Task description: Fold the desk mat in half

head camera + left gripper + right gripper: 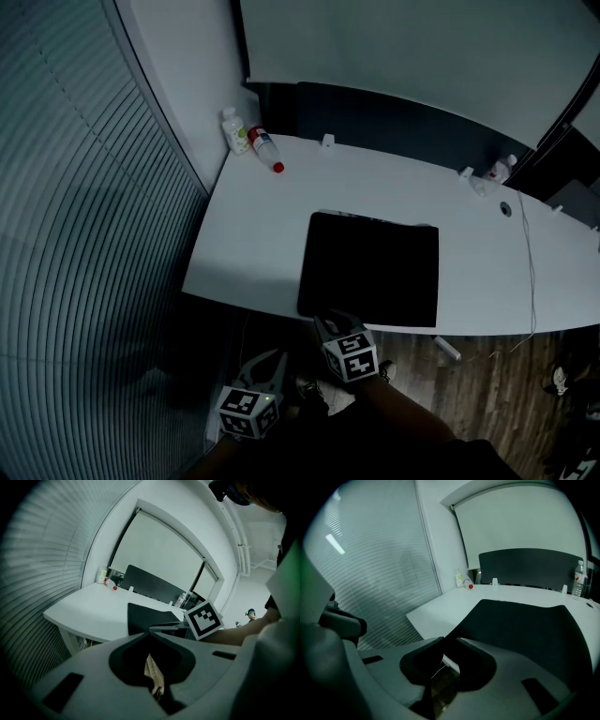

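The black desk mat [370,267] lies on the white table [253,234], its near edge close to the table's front edge. A thin lighter line shows along its far edge. My right gripper [328,324] is at the mat's near left corner. In the right gripper view the mat [525,625] runs up to the tips of that gripper [444,639], whose jaws stand slightly apart and do not press on it. My left gripper [272,362] hangs below the table's front edge, off the mat, shut with nothing in it. In the left gripper view its tips [151,632] meet.
Two bottles [236,129] [265,148] sit at the table's back left corner, one lying with a red cap. Another bottle [500,170] stands at the back right, with a thin cable [530,253] beside it. A dark panel [394,117] backs the table. Blinds line the left wall.
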Demonstrator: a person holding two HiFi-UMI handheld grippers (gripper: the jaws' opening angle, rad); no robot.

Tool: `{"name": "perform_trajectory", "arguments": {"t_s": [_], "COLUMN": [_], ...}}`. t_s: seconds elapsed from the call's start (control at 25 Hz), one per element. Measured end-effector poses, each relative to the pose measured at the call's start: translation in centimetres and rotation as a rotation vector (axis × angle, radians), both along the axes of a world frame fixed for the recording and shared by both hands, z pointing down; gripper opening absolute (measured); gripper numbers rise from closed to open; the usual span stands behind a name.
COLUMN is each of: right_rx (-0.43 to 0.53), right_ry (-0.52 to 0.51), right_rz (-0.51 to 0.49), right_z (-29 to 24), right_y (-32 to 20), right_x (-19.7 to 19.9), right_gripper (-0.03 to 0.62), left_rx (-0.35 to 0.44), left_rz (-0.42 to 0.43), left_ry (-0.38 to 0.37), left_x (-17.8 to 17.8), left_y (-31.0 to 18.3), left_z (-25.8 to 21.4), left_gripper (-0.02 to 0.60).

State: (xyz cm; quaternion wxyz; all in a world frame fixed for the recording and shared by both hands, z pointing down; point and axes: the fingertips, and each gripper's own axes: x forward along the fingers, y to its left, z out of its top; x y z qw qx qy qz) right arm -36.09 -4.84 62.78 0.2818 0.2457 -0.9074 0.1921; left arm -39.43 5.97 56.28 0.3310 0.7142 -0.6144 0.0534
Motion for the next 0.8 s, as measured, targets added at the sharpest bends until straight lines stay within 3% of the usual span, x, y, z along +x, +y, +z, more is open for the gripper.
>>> {"name": "perform_trajectory", "arguments": {"t_s": [0.16, 0.48, 0.8], "right_rx": [0.003, 0.068, 0.107], "right_ry": [-0.043, -0.138, -0.229], "right_rz": [0.042, 0.204, 0.29], "right_z": [-2.2, -8.7, -13.2], "right_y": [0.1, 0.0, 1.6], "right_x": [2.5, 11.8, 20.1], "right_gripper": [0.028, 0.025, 0.025], "left_rx": [0.018, 0.071, 0.133], "left_rz": [0.052, 0.196, 0.248], "left_ry": [0.002, -0.019, -0.042], "left_x": [1.9, 7.9, 14.1], "left_y": [-0.6, -2.4, -2.7], "left_z": [-0.7, -3.2, -5.6], "left_gripper": [0.006, 0.006, 0.006]}}
